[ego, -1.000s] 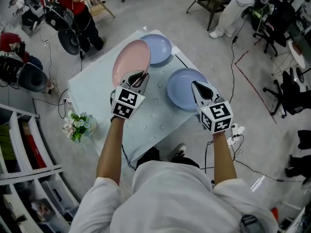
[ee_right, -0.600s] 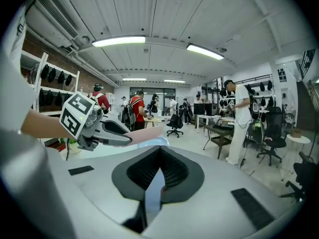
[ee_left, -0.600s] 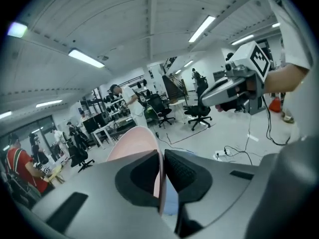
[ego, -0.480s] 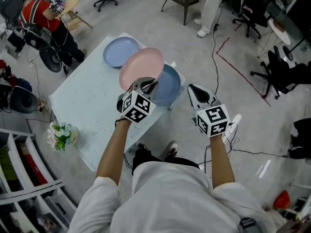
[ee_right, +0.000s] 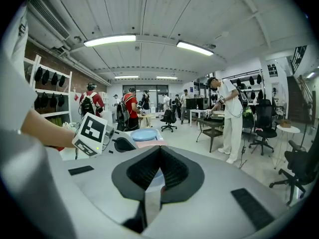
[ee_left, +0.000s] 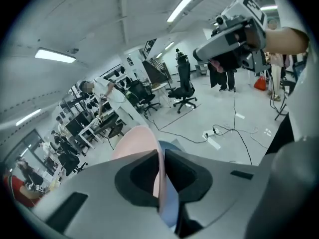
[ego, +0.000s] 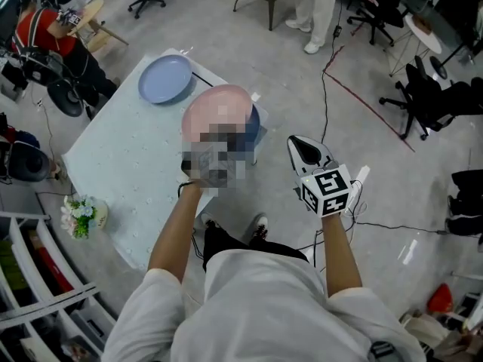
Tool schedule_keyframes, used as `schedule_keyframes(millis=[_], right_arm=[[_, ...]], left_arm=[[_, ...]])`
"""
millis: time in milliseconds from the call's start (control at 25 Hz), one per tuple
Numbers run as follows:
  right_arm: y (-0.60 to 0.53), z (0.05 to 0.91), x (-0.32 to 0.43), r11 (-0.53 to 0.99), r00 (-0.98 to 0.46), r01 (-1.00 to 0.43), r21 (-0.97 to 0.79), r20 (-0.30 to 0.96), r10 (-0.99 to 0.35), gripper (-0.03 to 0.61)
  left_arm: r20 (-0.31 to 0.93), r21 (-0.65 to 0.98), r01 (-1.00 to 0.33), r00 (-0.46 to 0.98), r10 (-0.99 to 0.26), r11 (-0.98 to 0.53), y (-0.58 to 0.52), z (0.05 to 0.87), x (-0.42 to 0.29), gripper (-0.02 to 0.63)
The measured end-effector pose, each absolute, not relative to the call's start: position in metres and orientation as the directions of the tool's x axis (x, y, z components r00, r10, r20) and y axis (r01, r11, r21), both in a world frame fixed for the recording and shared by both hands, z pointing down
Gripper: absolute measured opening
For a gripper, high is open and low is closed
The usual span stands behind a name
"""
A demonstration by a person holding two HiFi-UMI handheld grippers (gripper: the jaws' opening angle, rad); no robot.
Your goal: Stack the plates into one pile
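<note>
On the counter [ego: 128, 164] a lone blue plate [ego: 164, 78] sits far left, well apart from the pink plate [ego: 219, 110], which lies over a second blue plate [ego: 254, 124], its rim between the left gripper [ee_left: 160, 156]'s opening jaws, while the right gripper [ego: 306, 151], jaws pressed together and empty, hangs off the counter to the right, farther from the lone plate.

lone plate [ego: 164, 78] at table's [ego: 128, 164] far corner, upper plate [ego: 219, 108] over lower plate [ego: 254, 123] at right edge

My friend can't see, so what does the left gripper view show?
The left gripper is opening its jaws with the rim of the pink plate between them, a blue plate below it. Behind are office chairs and floor cables.
</note>
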State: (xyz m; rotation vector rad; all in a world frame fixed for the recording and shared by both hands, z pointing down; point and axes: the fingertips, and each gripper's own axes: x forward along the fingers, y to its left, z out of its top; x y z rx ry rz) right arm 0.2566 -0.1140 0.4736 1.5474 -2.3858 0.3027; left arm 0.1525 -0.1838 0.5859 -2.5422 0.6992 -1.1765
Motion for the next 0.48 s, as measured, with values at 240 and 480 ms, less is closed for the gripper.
schedule_keyframes(millis=[240,480], right_arm=[[-0.11,0.486,0.264,0.397,-0.382,-0.917,-0.033,0.358,-0.852,0.012],[-0.109,0.494,0.276,0.381,-0.367,-0.924,-0.038,0.374,-0.852,0.012]], left_arm=[[0.707,-0.403,-0.25,0.526,-0.472,-0.881,-0.178,0.623,0.165,0.049],[0.747,-0.322,-0.225,0.536,-0.393,-0.92,-0.171,0.644,0.179,0.052]])
